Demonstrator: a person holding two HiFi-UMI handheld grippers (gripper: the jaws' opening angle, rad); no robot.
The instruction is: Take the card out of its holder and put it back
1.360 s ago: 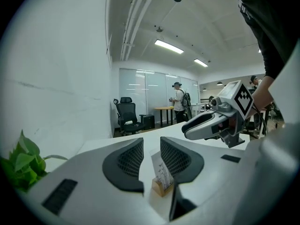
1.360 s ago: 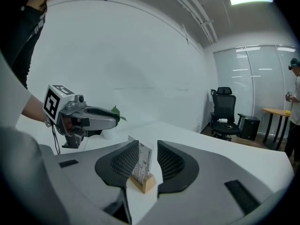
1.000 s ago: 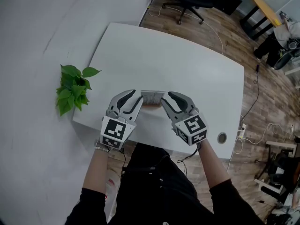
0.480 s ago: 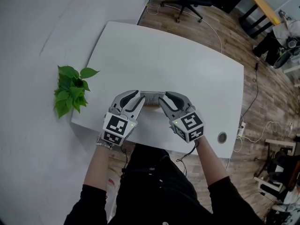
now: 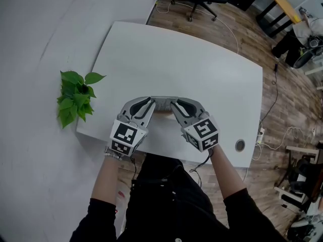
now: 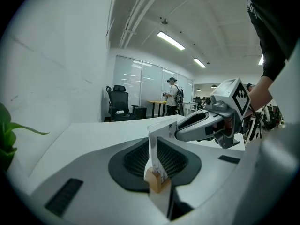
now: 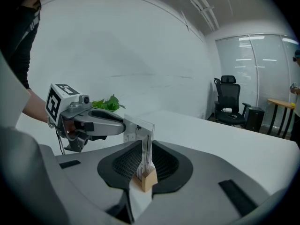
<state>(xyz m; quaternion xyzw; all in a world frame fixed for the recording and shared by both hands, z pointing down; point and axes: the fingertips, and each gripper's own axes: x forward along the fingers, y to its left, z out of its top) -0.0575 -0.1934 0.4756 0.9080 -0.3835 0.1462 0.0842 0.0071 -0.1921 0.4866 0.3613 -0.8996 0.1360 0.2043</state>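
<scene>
On the white bench, near the person's edge, a card stood upright in its small wooden holder. The left hand-held gripper and the right hand-held gripper met it from opposite ends. Each had just been closing its jaws, which stood partly closed, gripping the wooden holder with the card between them. A leafy plant sat beside the bench.

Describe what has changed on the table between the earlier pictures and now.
Both the left hand-held gripper and the right hand-held gripper have just been closing their jaws; each now grips one end of the card holder. The card holder, the table and the plant stayed as they were.
</scene>
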